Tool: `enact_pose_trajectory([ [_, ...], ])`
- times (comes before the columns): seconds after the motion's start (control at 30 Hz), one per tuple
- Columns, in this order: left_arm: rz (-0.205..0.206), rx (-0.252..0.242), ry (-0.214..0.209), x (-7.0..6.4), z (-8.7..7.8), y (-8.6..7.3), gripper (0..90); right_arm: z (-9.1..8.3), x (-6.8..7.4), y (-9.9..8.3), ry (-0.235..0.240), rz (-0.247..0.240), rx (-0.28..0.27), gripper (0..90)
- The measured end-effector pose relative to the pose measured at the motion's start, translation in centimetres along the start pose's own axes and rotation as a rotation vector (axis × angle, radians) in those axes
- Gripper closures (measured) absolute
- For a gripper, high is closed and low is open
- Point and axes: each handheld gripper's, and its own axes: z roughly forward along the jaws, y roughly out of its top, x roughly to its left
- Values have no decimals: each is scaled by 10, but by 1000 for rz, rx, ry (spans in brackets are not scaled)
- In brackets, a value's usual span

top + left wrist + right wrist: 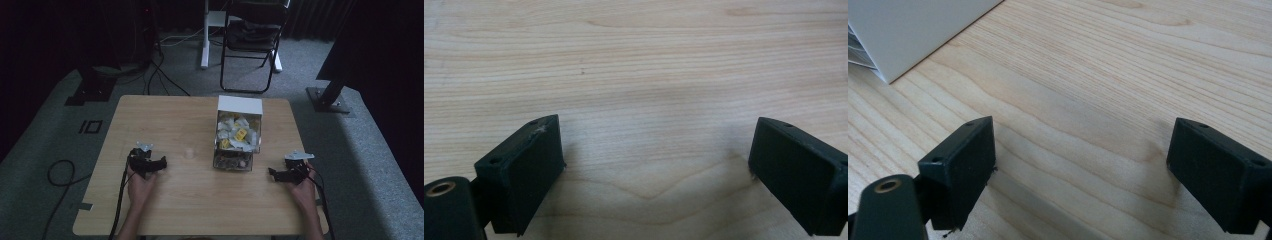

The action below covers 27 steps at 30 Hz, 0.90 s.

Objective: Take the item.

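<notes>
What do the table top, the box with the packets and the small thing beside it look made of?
Table: pale wood or wood-look laminate, matte, with clear grain. Box: white upper walls, likely card or plastic; see-through lower front, probably plastic. Small object: pale, too small to tell.

A black folding chair (252, 37) stands on the grey carpet (360, 150) at twelve o'clock beyond the wooden desk (165, 115), a white post (205, 35) just at its nine o'clock, with black cables (60, 175) at the desk's eight o'clock.
</notes>
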Motion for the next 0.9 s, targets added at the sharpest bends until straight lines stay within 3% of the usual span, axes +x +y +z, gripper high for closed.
enact_pose_trajectory([
  [0.1, 12, 1, -13, 0, 0, 0, 79, 0, 0, 0, 0, -1, 0, 119],
  [0.17, 45, 2, -42, -1, -2, -2, 79, 0, 0, 0, 0, 0, 0, 120],
  [0.3, 46, 0, -42, -1, -2, -2, 87, 0, 0, 0, -1, 1, 0, 121],
  [0.4, 46, -14, -43, 0, -4, -3, 167, 0, 0, 0, -1, 1, 0, 121],
  [0.9, 53, -6, -50, -5, -11, -4, 357, 0, 0, 0, -2, 1, -1, 121],
])
